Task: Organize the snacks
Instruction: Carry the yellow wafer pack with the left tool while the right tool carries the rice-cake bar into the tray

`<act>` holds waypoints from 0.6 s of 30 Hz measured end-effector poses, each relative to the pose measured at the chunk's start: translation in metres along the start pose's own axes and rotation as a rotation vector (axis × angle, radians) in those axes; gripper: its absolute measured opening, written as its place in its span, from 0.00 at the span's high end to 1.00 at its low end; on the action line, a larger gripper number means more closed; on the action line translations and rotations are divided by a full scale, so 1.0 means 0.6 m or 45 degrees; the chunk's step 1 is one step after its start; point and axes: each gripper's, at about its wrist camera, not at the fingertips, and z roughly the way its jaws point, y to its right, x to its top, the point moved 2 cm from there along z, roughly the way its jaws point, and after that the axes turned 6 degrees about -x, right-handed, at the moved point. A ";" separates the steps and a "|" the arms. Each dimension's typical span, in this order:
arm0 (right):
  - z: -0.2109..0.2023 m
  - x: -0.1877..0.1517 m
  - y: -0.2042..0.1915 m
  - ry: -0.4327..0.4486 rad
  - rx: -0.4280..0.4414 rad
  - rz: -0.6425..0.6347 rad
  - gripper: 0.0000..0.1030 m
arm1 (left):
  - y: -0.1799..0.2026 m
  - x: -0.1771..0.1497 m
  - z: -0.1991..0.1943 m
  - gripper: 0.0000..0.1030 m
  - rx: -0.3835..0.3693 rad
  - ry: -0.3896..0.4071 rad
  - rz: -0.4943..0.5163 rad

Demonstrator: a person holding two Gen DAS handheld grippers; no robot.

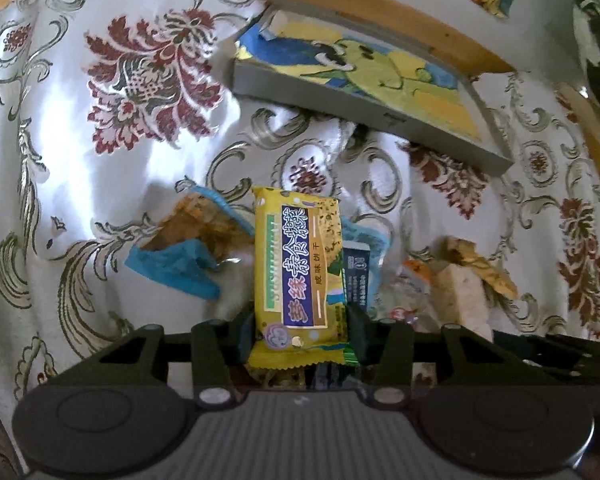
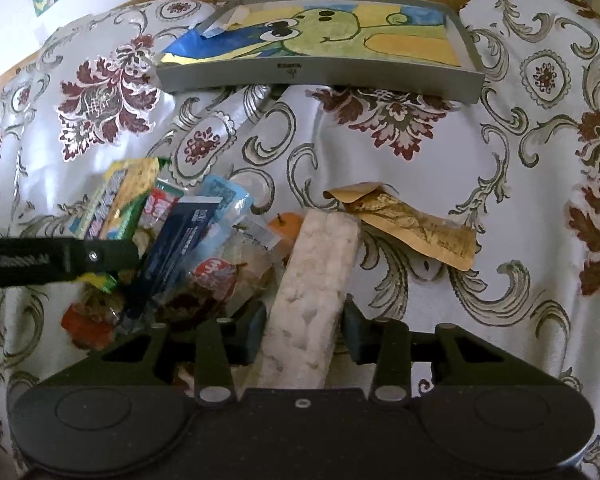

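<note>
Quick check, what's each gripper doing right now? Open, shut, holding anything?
Left gripper: shut on the yellow cracker packet.
Right gripper: shut on the white rice-cracker bar, or very nearly; a sliver of gap shows at its right finger.

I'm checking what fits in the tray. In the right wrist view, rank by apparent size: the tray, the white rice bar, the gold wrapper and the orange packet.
1. tray, though it lies farthest.
2. white rice bar, enlarged by nearness, in the right gripper.
3. gold wrapper.
4. orange packet, partly hidden.
</note>
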 end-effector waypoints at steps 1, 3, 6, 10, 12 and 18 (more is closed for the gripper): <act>-0.002 -0.001 0.000 0.003 -0.005 -0.005 0.60 | 0.002 0.000 -0.003 0.51 -0.003 0.003 0.006; -0.009 -0.002 0.001 0.020 -0.004 -0.002 0.61 | 0.007 0.000 -0.006 0.51 -0.012 0.011 0.014; -0.023 -0.003 0.000 0.028 0.064 0.015 0.62 | 0.014 -0.004 -0.011 0.51 -0.031 0.022 0.030; -0.039 -0.007 -0.014 0.047 0.117 -0.010 0.63 | 0.023 -0.007 -0.016 0.51 -0.075 0.031 0.034; -0.046 -0.009 -0.023 0.081 0.110 -0.051 0.63 | 0.026 -0.008 -0.018 0.51 -0.090 0.034 0.032; -0.062 -0.003 -0.031 0.165 0.122 -0.088 0.66 | 0.030 -0.007 -0.023 0.52 -0.121 0.067 0.025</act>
